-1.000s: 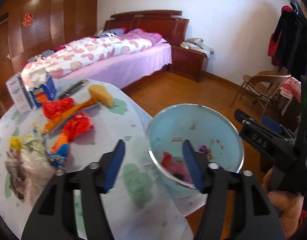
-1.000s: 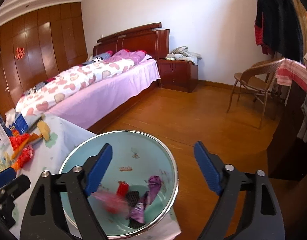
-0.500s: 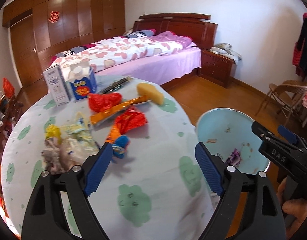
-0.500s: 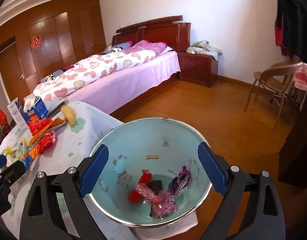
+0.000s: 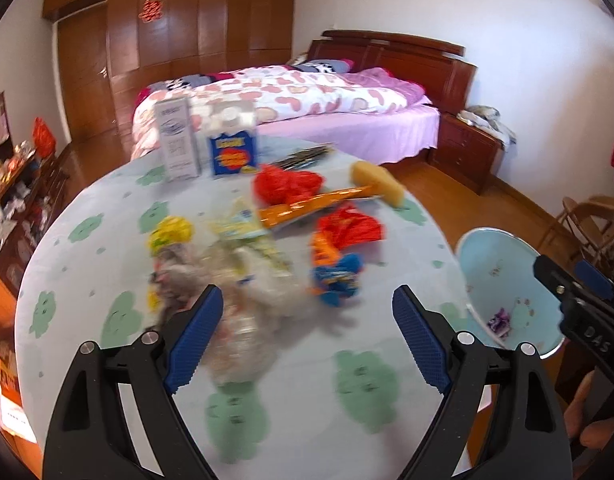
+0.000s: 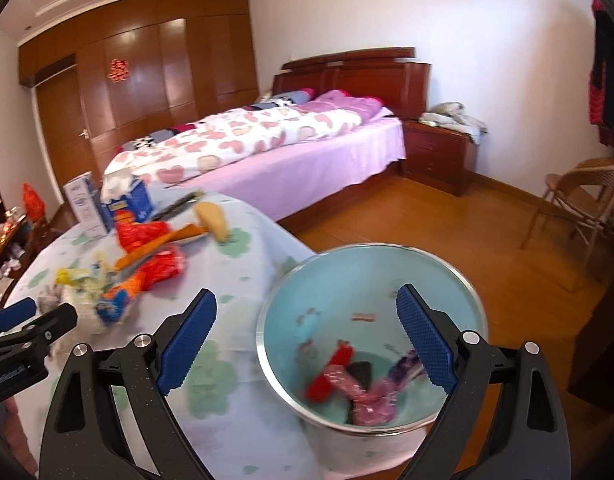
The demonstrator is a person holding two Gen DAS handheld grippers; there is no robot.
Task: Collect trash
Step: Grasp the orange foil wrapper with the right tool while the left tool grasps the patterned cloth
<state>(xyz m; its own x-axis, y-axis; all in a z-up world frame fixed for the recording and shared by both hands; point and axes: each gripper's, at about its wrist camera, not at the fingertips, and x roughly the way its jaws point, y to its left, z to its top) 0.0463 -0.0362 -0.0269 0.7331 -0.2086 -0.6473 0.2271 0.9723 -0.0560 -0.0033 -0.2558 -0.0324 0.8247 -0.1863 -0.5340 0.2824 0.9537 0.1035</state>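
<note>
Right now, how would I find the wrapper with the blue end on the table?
Start at the round table with its green-flowered cloth. Among the trash in its middle, look on the side toward the light blue bin. The orange wrapper there alone ends in bright blue.

We cannot read the print on the two cartons [image 5: 205, 146] at the far side of the counter [image 5: 87, 280], because they are blurred. The clear crumpled wrapper [image 5: 247, 320] near the left gripper [image 5: 307, 336] is smeared, so we cannot tell its kind. In the bin [image 6: 275, 360], the pink and red trash [image 6: 347, 384] is blurred too. The right gripper [image 5: 575, 292] is cut off by the edge in the left wrist view.
</note>
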